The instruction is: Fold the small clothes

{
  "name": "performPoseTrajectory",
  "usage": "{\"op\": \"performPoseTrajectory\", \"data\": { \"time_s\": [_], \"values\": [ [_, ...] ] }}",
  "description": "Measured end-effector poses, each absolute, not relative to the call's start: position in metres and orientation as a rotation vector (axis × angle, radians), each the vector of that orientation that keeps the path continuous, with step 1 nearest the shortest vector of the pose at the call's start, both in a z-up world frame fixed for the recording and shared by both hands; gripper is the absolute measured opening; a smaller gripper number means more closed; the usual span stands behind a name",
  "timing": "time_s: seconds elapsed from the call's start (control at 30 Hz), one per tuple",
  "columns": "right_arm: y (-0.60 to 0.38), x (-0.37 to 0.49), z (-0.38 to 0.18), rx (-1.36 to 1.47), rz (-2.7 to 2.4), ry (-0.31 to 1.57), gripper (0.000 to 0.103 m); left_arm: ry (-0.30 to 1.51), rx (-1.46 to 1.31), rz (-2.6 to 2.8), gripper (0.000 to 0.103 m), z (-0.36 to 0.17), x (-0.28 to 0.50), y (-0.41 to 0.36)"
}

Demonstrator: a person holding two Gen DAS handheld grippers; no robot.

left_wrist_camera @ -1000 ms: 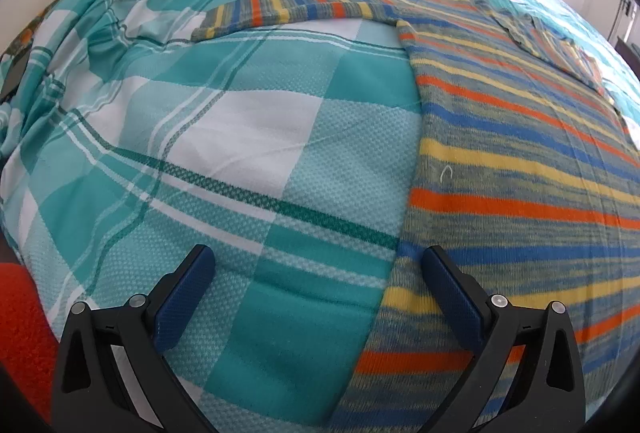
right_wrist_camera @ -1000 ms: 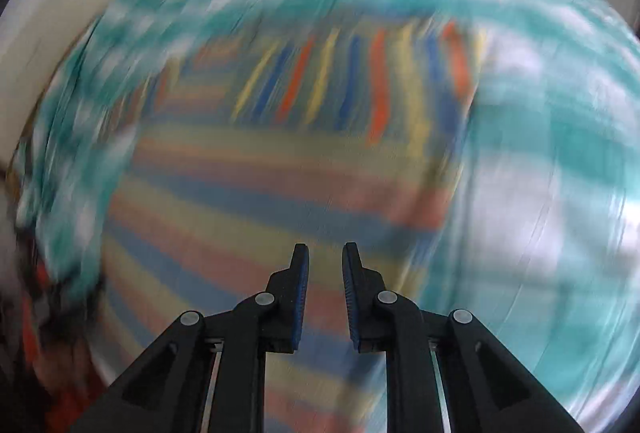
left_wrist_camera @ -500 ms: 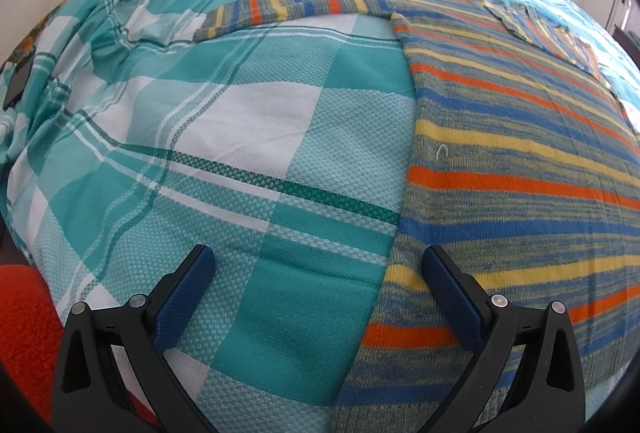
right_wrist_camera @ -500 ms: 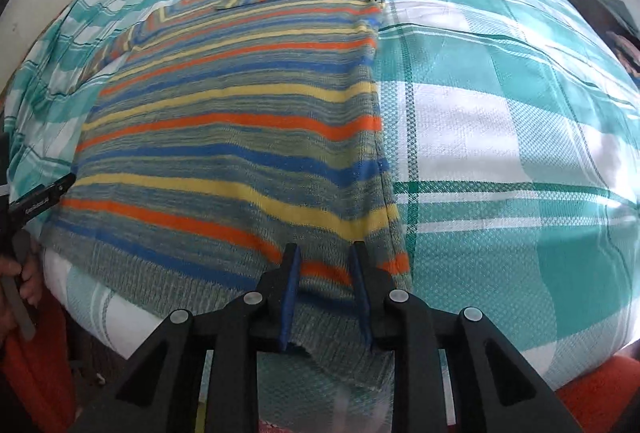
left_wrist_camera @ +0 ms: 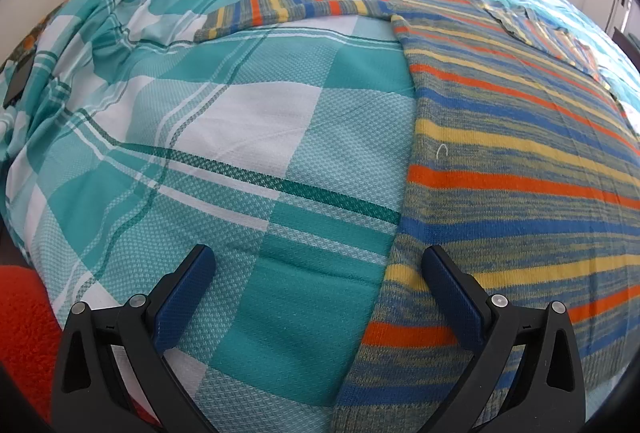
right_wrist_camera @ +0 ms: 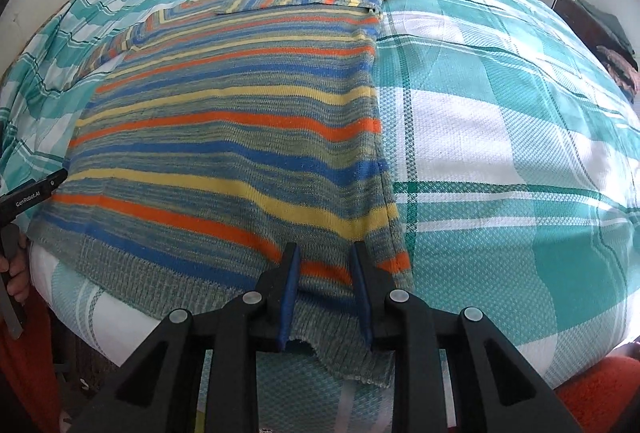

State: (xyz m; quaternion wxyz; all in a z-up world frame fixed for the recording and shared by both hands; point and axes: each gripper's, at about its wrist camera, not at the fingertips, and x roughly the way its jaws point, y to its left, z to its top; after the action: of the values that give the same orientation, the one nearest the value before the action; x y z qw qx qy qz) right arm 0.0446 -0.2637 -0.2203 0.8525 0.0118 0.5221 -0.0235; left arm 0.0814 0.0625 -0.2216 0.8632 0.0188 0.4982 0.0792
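Just 1 sweater [right_wrist_camera: 240, 137], 2 claws

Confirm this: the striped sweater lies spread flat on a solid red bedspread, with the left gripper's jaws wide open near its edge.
Not quite. The bedspread is a teal-and-white check, not solid red, as the left wrist view shows. The rest stands: the striped sweater lies spread flat on it, and the left gripper has its jaws wide open near the sweater's edge.

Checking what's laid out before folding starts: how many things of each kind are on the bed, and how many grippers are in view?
Striped knit sweater: 1
Teal checked bedcover: 1
Grippers: 2, the left gripper and the right gripper
Total: 4
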Motion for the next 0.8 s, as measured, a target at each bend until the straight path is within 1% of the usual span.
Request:
{"op": "performPoseTrajectory", "data": {
  "time_s": [0.23,0.3,0.37,0.47,0.53,0.67,0.8],
  "values": [
    [-0.263,0.038,-0.213,0.021,-0.053,1.077,0.028,1.045,0.039,0.166,0.103,-0.222,0.081,0.062],
    [-0.26,0.032,-0.204,0.005,-0.064,1.044,0.028,1.045,0.038,0.165,0.103,-0.222,0.081,0.062],
    [-0.253,0.023,-0.187,-0.011,-0.045,0.964,0.028,1.048,0.038,0.166,0.103,-0.221,0.081,0.062],
    [-0.238,0.014,-0.165,-0.043,-0.002,0.853,0.039,1.038,0.047,0.167,0.103,-0.221,0.08,0.061],
    [-0.229,0.016,-0.158,-0.031,0.032,0.819,0.042,1.026,0.052,0.166,0.103,-0.222,0.078,0.06],
    [-0.211,0.038,-0.17,-0.011,0.081,0.873,0.043,1.023,0.046,0.142,0.103,-0.222,0.079,0.063],
    [-0.201,0.05,-0.204,-0.007,0.114,1.005,0.043,1.063,0.028,0.109,0.102,-0.218,0.08,0.068]
  ]
}}
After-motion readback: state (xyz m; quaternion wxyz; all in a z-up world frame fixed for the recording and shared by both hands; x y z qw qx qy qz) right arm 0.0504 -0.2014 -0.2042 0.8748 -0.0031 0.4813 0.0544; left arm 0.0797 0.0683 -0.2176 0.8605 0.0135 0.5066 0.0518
